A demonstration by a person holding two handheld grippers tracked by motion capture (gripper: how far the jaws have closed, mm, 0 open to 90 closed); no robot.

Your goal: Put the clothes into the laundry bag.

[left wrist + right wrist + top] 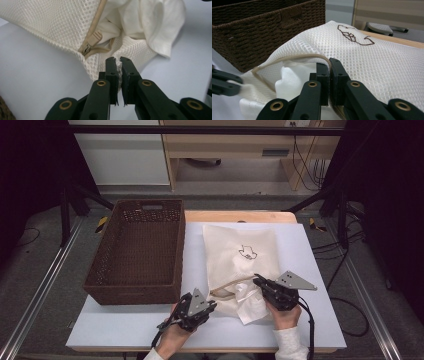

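A cream mesh laundry bag (243, 254) with a brown embroidered mark lies on the white table, its zipped mouth facing the person. White cloth (248, 306) spills out of the mouth. My left gripper (212, 306) is shut on the lower mesh edge of the bag (130, 47), just below the tan zipper pull (93, 40). My right gripper (257, 280) is shut on the upper zipper edge of the bag (372, 62) and holds it raised, so the mouth gapes. Inside, the white cloth (287, 80) is folded loosely. The left gripper's jaws (223, 82) show at the left of the right gripper view.
A dark brown woven basket (137, 251) stands on the left half of the table (310, 270), close beside the bag. Black frame legs and cables stand beyond the table at both sides. A wooden shelf unit is at the back.
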